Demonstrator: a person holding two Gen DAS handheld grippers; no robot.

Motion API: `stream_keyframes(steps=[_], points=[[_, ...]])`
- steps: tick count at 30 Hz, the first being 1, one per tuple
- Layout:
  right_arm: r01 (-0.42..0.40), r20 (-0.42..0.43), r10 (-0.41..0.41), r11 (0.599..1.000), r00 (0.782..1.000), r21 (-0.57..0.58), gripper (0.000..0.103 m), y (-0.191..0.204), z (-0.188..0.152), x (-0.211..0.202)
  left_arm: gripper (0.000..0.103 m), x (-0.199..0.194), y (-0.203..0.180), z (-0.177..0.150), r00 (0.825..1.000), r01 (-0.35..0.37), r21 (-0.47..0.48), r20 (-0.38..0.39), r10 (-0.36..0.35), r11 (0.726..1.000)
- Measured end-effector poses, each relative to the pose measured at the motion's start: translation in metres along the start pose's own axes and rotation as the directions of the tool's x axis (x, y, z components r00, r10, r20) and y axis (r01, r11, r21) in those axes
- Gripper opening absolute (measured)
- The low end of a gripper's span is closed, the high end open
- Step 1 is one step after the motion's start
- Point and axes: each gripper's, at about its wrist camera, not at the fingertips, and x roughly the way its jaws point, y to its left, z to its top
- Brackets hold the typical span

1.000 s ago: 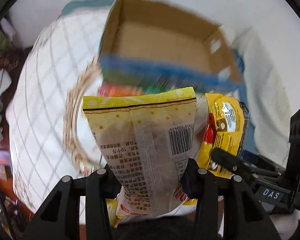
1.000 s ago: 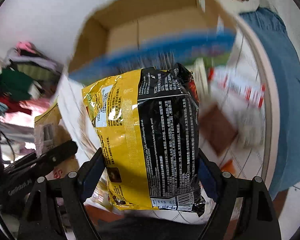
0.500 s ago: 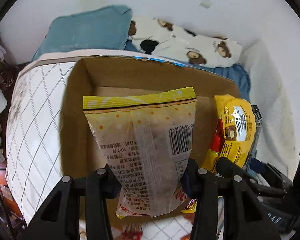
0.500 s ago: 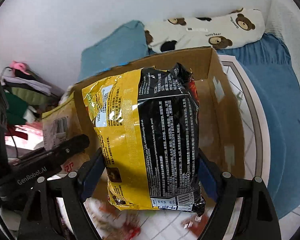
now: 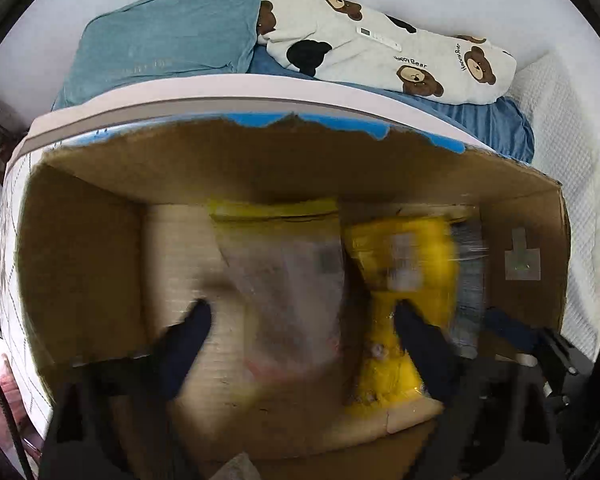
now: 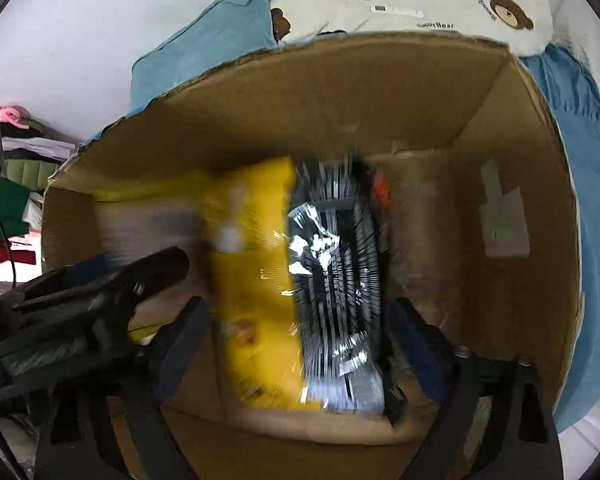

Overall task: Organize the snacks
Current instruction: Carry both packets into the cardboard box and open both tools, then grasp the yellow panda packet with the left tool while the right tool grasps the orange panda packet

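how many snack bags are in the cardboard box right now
2: a pale yellow-topped bag left of centre, and a yellow-and-black bag beside it on its right. Blur could hide others underneath.

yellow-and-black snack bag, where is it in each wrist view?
Left wrist: yellow-and-black snack bag right of centre inside the cardboard box, blurred.
Right wrist: centre, between that gripper's spread fingers, blurred.
Shared landmark: bear-print pillow behind the box.

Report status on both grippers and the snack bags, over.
Left gripper and right gripper open, jaws just opened. Pale bag and yellow-black bag blurred, free between the jaws, inside the cardboard box. Nothing obstructing.
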Motion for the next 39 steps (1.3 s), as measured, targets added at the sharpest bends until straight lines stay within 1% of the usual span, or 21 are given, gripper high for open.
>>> stream_keyframes(steps=[4, 6, 8, 11, 14, 18, 21, 26, 30, 35, 39], points=[[0.032, 0.014, -0.032, 0.999, 0.999, -0.032, 0.098, 0.004, -0.003, -0.009, 0.095, -0.003, 0.004, -0.004, 1.000, 0.015, -0.018, 0.004, -0.015, 1.000], [0.062, 0.024, -0.061, 0.997, 0.998, -0.047, 0.098, 0.008, -0.008, -0.015, 0.095, -0.006, 0.005, -0.008, 1.000, 0.010, -0.024, 0.018, -0.009, 1.000], [0.066, 0.027, -0.065, 0.996, 0.998, -0.051, 0.098, 0.011, -0.013, -0.020, 0.095, -0.011, 0.005, -0.013, 0.999, 0.007, -0.025, 0.031, -0.007, 1.000], [0.081, 0.041, -0.079, 0.996, 0.996, -0.048, 0.098, 0.004, -0.018, -0.026, 0.095, -0.025, 0.005, -0.024, 0.998, -0.007, -0.025, 0.070, 0.009, 1.000], [0.095, 0.068, -0.091, 0.994, 0.994, -0.055, 0.098, 0.003, -0.029, -0.032, 0.095, -0.043, 0.005, -0.038, 0.992, -0.026, -0.021, 0.126, 0.028, 0.999], [0.108, 0.124, -0.099, 0.992, 0.987, -0.066, 0.098, 0.006, -0.047, -0.052, 0.095, -0.070, 0.005, -0.062, 0.979, -0.047, -0.013, 0.199, 0.049, 0.999], [0.123, 0.171, -0.108, 0.990, 0.979, -0.075, 0.098, 0.010, -0.062, -0.068, 0.095, -0.089, 0.004, -0.082, 0.963, -0.076, -0.003, 0.257, 0.074, 0.997], [0.130, 0.228, -0.107, 0.988, 0.968, -0.085, 0.098, 0.016, -0.088, -0.093, 0.095, -0.115, 0.005, -0.112, 0.948, -0.073, -0.008, 0.312, 0.072, 0.997], [0.138, 0.282, -0.107, 0.986, 0.953, -0.090, 0.098, 0.021, -0.108, -0.114, 0.095, -0.133, 0.003, -0.131, 0.931, -0.082, -0.004, 0.355, 0.078, 0.997], [0.118, 0.331, -0.083, 0.989, 0.940, -0.087, 0.098, 0.027, -0.135, -0.143, 0.095, -0.154, 0.001, -0.154, 0.917, -0.063, -0.006, 0.394, 0.060, 0.998], [0.089, 0.353, -0.056, 0.993, 0.934, -0.078, 0.098, 0.028, -0.158, -0.162, 0.095, -0.166, 0.001, -0.174, 0.912, -0.033, -0.009, 0.408, 0.033, 0.999]])
